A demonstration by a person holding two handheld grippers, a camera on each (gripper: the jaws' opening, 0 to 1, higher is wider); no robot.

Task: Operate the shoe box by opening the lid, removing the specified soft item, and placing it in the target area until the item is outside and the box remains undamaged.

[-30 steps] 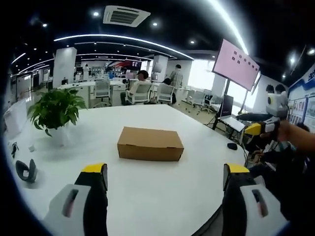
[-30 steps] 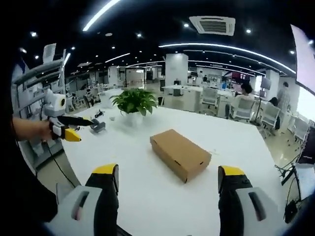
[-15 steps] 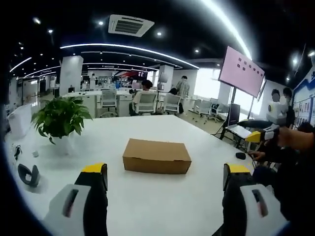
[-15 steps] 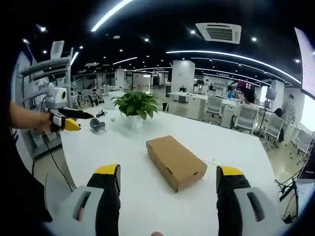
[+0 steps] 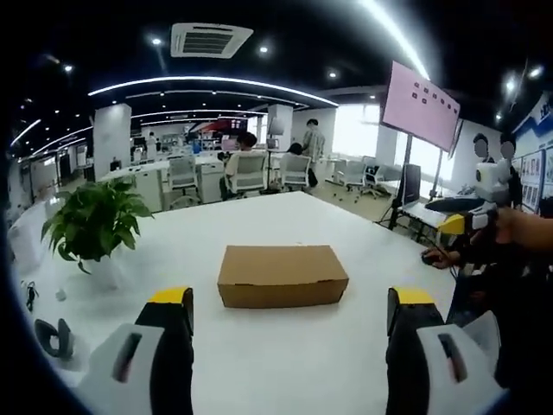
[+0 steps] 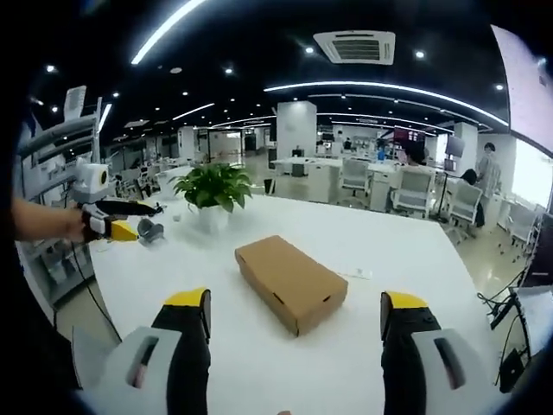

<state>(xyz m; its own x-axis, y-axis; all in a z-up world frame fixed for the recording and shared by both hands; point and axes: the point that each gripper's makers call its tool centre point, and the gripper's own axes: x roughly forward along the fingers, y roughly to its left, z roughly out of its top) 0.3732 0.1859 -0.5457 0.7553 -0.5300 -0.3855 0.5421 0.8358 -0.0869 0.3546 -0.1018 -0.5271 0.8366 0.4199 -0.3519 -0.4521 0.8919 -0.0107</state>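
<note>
While its lid is shut, one plain brown cardboard shoe box [image 5: 282, 275] lies on the white tabletop [image 5: 259, 363] ahead of the open left gripper [image 5: 289, 313], one potted plant [image 5: 91, 220] to its left; no readable writing

From the right gripper view, the open right gripper [image 6: 294, 316] faces that box lying diagonally

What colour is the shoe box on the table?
Plain brown cardboard; the shoe box shows best in the left gripper view.

Left claw [image 5: 289, 316] and right claw [image 6: 294, 316] are both held up, jaws spread wide, gripping nothing.
</note>
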